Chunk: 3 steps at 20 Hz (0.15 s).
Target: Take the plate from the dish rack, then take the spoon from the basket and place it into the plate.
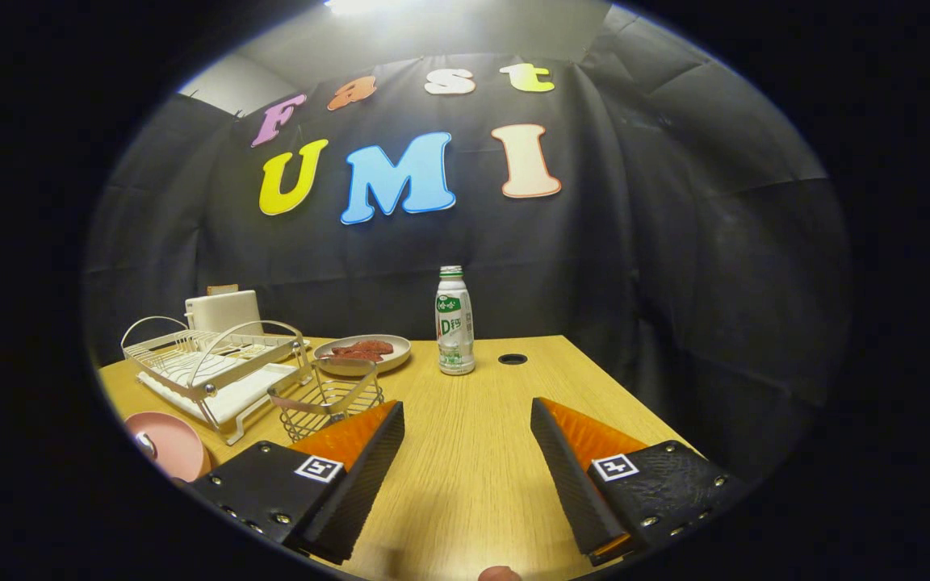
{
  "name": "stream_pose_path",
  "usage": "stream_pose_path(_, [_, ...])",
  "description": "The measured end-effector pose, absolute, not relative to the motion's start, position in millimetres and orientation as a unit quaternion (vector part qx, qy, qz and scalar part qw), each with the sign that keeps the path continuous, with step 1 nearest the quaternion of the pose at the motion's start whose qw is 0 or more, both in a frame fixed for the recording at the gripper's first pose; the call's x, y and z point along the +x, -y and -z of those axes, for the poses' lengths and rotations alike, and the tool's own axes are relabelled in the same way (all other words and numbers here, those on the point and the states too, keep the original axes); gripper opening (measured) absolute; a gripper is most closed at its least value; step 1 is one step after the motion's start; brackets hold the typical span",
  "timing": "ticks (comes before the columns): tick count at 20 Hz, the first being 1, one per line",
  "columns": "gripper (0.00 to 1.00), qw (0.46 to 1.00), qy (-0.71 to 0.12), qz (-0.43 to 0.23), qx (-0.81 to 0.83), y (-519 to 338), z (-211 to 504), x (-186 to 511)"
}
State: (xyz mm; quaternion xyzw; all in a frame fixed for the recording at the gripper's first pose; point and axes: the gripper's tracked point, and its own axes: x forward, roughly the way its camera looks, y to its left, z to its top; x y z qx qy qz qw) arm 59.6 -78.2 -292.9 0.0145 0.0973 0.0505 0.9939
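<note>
**Gripper spread wide above the table, pink plate beside the dish rack**

Gripper view: the gripper [467, 411] hangs over the bare wooden table [465, 484] with its two fingers set wide apart and nothing between them; only tabletop shows in the gap.

Taking the dish rack [211, 363] as the landmark: it is a white wire rack on a white drip tray, standing on the table's left side, well ahead of the left finger. Just behind it sits a white boxy appliance [223, 311], against the black cloth wall. On the near side of the rack, close to the table edge and just beside the left finger's base, lies a pink plate [168, 444], flat on the table with something small and pale resting on it; I cannot tell what that is. To the right of the rack, touching or nearly touching its corner, stands a small wire basket [326, 399], directly beyond the left fingertip; its contents are not clear. Behind the basket is a pale plate with reddish food [362, 352]. Further right of the rack stands an upright white bottle [454, 323] with a green label, and right of that a round hole [512, 358] in the tabletop.
</note>
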Motion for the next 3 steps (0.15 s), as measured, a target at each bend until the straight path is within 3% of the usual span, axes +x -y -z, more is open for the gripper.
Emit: stream_pose_path(3, [0.97, 0.993, -0.107, -0.039, 0.019, 84.7, 302.3, 51.7])
